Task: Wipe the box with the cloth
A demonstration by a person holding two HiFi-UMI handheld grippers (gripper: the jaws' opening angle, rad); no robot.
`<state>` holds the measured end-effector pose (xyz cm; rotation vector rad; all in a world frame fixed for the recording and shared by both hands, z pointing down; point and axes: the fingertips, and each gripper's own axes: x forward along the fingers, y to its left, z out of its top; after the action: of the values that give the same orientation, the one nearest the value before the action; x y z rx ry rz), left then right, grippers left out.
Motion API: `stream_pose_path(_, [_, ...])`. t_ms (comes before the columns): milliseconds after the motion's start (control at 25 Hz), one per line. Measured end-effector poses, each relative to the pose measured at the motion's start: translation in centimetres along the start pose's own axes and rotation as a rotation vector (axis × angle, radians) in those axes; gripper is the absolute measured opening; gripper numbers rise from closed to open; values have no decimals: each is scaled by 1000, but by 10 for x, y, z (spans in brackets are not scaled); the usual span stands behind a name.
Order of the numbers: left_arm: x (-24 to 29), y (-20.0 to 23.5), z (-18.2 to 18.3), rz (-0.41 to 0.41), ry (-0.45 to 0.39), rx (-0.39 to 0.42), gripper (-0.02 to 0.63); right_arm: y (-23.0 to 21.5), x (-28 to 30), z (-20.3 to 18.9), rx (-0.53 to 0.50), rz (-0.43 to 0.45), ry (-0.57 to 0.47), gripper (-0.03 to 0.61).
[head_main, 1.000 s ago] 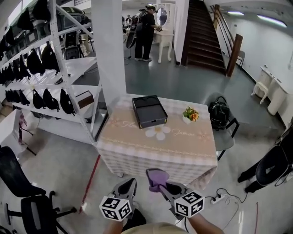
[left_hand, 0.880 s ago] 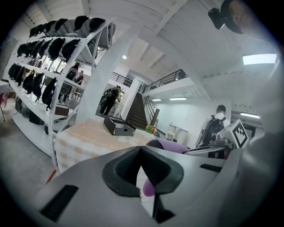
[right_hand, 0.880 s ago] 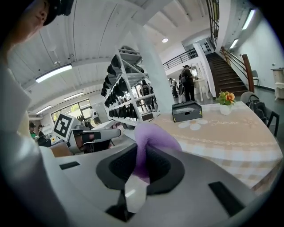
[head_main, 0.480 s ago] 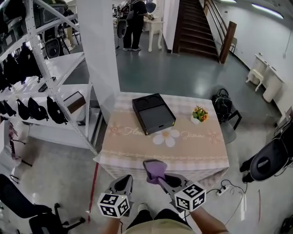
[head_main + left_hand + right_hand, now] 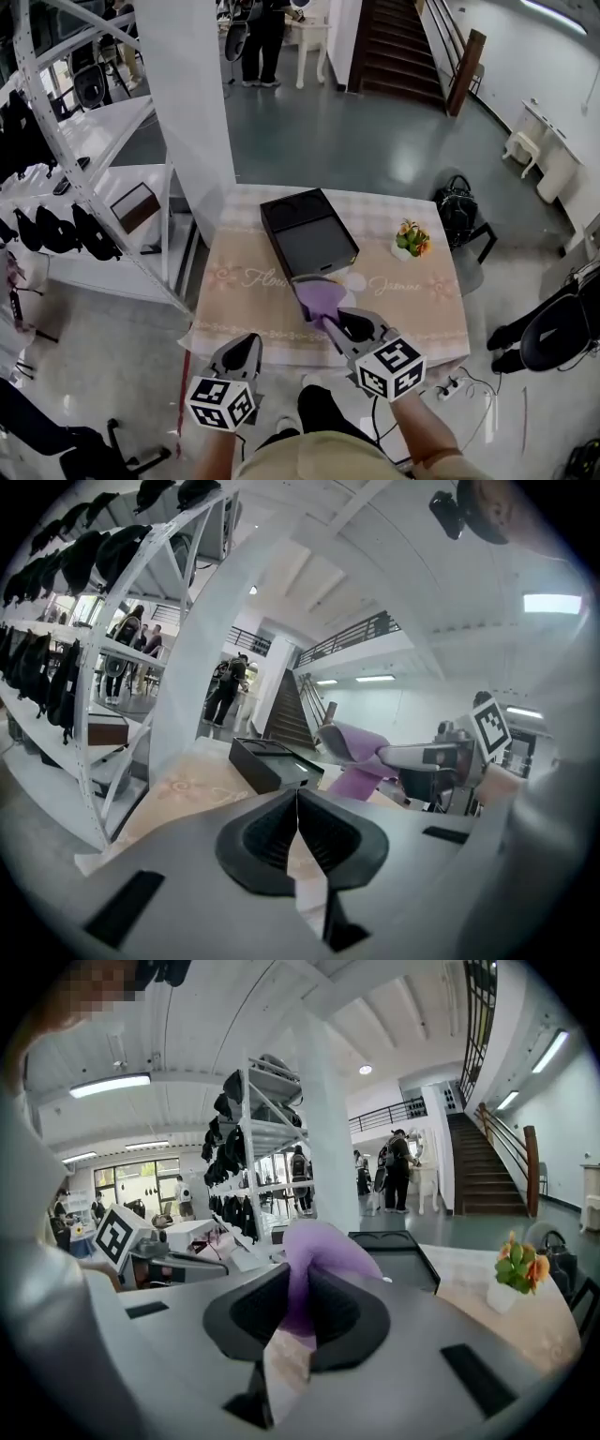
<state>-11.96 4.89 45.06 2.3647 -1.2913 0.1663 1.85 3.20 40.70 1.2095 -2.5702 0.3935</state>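
Note:
A black box (image 5: 307,239) lies on the table (image 5: 412,314) at its far left; the left gripper view also shows the box (image 5: 270,764), and the right gripper view has the box (image 5: 398,1251) just past the cloth. My right gripper (image 5: 325,322) is shut on a purple cloth (image 5: 319,298), which hangs over the table just short of the box's near edge. The cloth (image 5: 314,1265) bulges out from between the jaws. My left gripper (image 5: 246,352) is shut and empty, held before the table's near edge, left of the right one.
A small white pot of flowers (image 5: 411,239) stands on the table's right side. A white pillar (image 5: 192,94) and a shelf rack with black bags (image 5: 56,225) stand to the left. A chair with a black bag (image 5: 457,220) is at the right. Stairs (image 5: 394,47) rise behind.
I have come closer to the table. My right gripper has carried the purple cloth forward over the table top, up to the box. The left gripper has also come forward.

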Motion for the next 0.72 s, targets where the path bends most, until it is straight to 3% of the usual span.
stream_pose_path(320, [69,16,36,29,-28,11,15,-61,67,47,-123,71,4,72])
stream_pose_path(720, [134,31,54,43,-22,5,17,-103,148,75,-161,149,-4,72])
